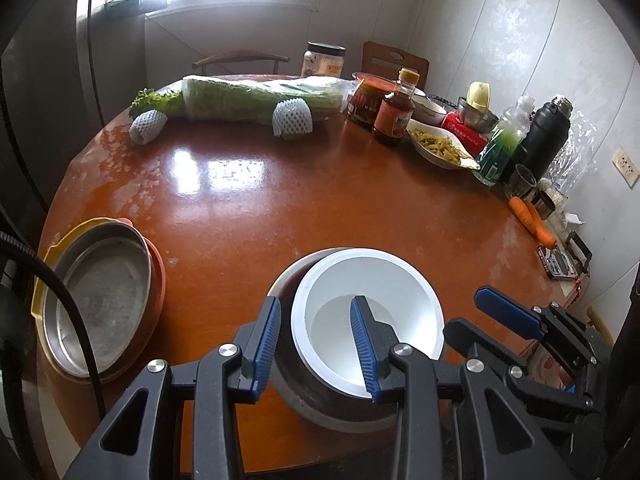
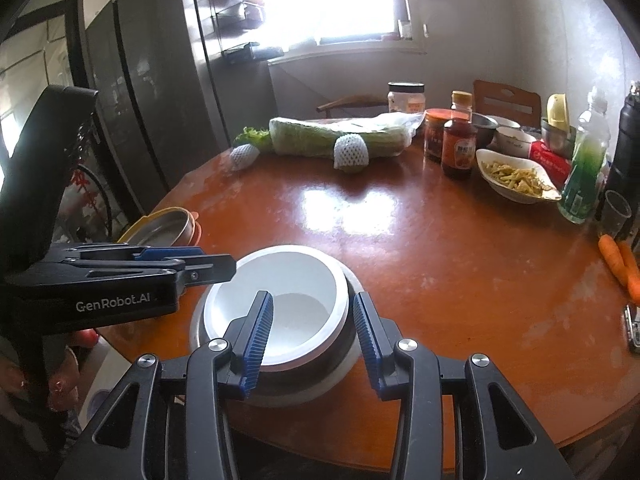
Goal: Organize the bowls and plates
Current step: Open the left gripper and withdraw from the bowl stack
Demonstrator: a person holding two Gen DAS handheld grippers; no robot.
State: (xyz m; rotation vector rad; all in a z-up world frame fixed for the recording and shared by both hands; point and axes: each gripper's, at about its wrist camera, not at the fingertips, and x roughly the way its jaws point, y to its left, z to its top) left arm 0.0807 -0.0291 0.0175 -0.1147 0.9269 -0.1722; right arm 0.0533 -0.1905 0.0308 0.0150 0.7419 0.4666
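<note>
1 round orange table (image 1: 304,200), glossy, window (image 2: 340,0) glare, grey walls

Round glossy orange-brown table (image 1: 260,216), window glare on top, worn pale patches near left edge. Near edge: steel bowl (image 1: 288,364) resting on top. Left edge: stacked plates (image 1: 156,280). Far side: wrapped cabbage (image 1: 260,98), two foam-netted fruits (image 1: 292,119), jar (image 1: 325,60), sauce bottle (image 1: 394,110), red-lidded tub (image 1: 366,98). Right side: dish of food (image 1: 442,146), green bottle (image 1: 504,144), black flask (image 1: 548,138), glass (image 1: 520,182), carrots (image 1: 534,218).
</note>
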